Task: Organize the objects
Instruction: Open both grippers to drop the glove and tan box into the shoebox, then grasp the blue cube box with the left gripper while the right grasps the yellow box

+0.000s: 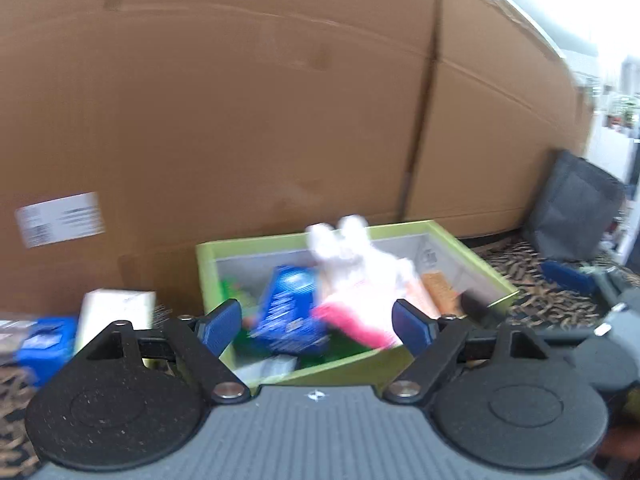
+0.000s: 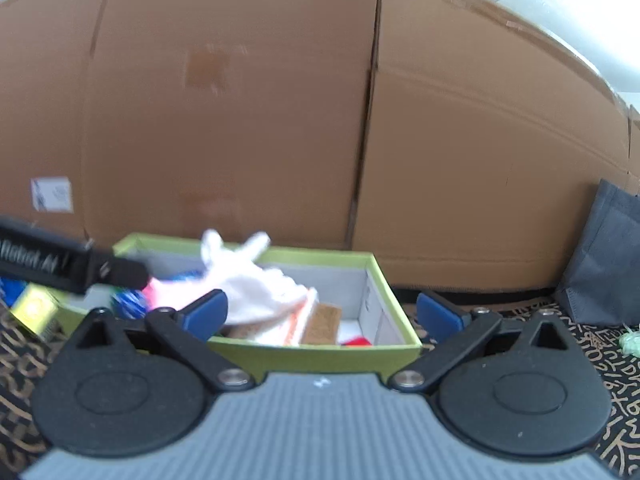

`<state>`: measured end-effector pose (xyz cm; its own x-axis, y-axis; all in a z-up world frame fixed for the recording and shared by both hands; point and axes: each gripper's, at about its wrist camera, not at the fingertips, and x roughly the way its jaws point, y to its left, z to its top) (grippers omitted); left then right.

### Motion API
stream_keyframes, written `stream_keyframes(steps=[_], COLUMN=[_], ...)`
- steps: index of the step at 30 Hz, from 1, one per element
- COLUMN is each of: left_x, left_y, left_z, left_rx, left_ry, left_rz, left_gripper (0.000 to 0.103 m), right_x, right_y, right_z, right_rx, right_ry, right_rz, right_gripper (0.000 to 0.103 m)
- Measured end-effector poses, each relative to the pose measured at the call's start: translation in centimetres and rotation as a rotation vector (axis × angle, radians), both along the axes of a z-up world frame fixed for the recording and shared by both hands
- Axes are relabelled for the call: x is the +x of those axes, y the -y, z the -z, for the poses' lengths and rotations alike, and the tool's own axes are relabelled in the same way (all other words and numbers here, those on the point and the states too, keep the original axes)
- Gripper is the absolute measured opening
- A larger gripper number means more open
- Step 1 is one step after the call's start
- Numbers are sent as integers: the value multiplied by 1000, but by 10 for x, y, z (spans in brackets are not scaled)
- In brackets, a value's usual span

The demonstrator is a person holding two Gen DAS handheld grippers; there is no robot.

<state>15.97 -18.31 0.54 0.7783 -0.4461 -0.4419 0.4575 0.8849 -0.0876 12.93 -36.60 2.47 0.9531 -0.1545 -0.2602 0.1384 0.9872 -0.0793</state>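
Both grippers hover at the green box's near rim, left gripper (image 1: 316, 326) and right gripper (image 2: 322, 314), jaws wide, nothing between them. Green box (image 1: 472, 242) already holds a white plush (image 1: 352, 264), blue pack (image 1: 290, 308) and cork block (image 2: 322, 324). Left of the box, still out: white carton (image 1: 116, 312), blue item (image 1: 46, 340), yellow item (image 2: 34, 310). Looks partly done. Cardboard wall (image 1: 240, 120) behind the box.
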Motion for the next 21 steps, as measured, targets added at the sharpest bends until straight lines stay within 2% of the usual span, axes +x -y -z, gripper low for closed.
stream_keyframes(steps=[2,5,10,12,15,21], left_x=[-6,-20,-29,-31,-35,-36], left_y=[-17,-57,-119,-138,-165,-196], left_z=[-1,9,33,39,41,40], left_rx=[17,-3,-2,13,-11,-56], left_ry=[-4,-9,-63,-73,-89,-86], left_rz=[-46,-137,-269,-321,-363,-426], left_gripper=[86,86,86,86,86,86], right_x=[-8,-26,-32,-28,-21,21], right_y=[-11,-31,-83,-107,-143,-211], right_z=[-7,-8,13,24,38,38], right_rx=[23,70,111,115,115,46], right_ry=[-3,-10,-109,-159,-215,-244], right_rz=[-34,-97,-240,-294,-365,-411], right_gripper=[103,103,103,103,102,102])
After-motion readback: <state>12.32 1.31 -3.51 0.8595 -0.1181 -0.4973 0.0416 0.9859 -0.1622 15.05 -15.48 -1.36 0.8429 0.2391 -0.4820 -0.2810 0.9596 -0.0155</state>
